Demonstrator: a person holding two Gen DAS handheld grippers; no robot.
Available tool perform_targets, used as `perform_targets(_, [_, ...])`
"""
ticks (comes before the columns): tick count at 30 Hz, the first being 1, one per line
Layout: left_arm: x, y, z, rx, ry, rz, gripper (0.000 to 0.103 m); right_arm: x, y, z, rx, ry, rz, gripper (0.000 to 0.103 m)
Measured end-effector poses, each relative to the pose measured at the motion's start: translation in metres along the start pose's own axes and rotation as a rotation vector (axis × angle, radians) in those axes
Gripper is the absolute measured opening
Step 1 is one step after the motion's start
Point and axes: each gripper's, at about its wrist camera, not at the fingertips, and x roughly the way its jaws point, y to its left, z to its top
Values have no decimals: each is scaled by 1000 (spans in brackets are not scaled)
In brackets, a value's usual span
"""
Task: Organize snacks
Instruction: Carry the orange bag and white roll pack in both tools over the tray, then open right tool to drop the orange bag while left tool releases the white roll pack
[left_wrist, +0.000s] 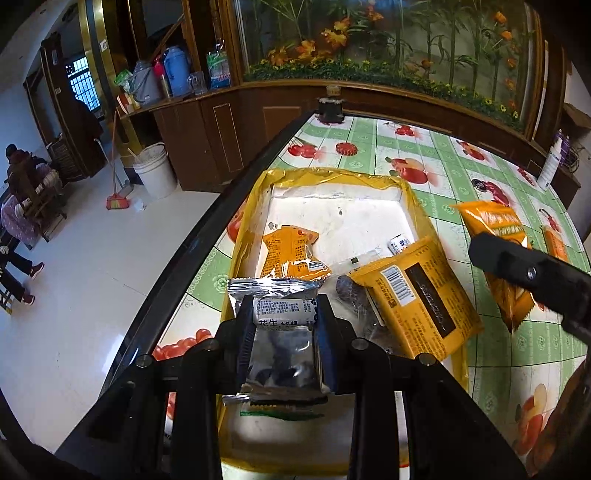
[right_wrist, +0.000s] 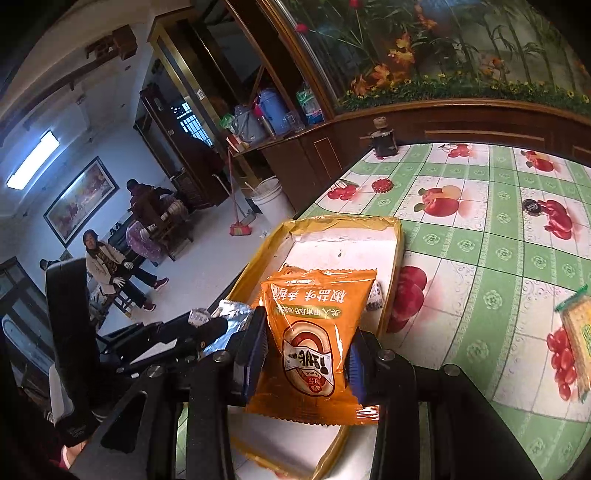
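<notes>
The left tongs (left_wrist: 284, 325) pinch a light, crinkly silver packet (left_wrist: 279, 354) and the right tongs (right_wrist: 306, 354) pinch a soft, puffy orange packet (right_wrist: 314, 339), both held gently by the middle.

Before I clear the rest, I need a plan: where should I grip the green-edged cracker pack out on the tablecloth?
Grip the cracker pack across its narrow width, fingers coming from above: it lies flat on the tablecloth, alone, with both long edges free.
</notes>
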Motion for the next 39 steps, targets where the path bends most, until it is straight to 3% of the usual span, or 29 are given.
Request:
perform_targets(11, [37,-6,18,8,46,64,29,67,-12,39,-2,65,-2,39])
perform_targets(22, [54,-2,24,-12,58,83,32,116,-15,54,-47,163,-38,40])
perform_targets(24, [53,0,23,-19,53,77,36,122,-16,54,-47,178,-39,40])
perform_targets(27, [50,0,24,-26,48,74,54,129,-16,52,-48,202,-37,42])
perform_targets(29, [47,1,24,-32,44,80,59,132,-15,49,-43,214,-29,44])
perform_targets(32, [41,3,23,-43,35,77,59,132,-15,46,-37,212,-24,54])
perform_targets(34, [36,7,23,-59,24,75,59,128,-15,46,-31,202,-21,66])
perform_targets(39, [12,13,21,-87,-41,105,60,103,-14,47,-11,145,-4,66])
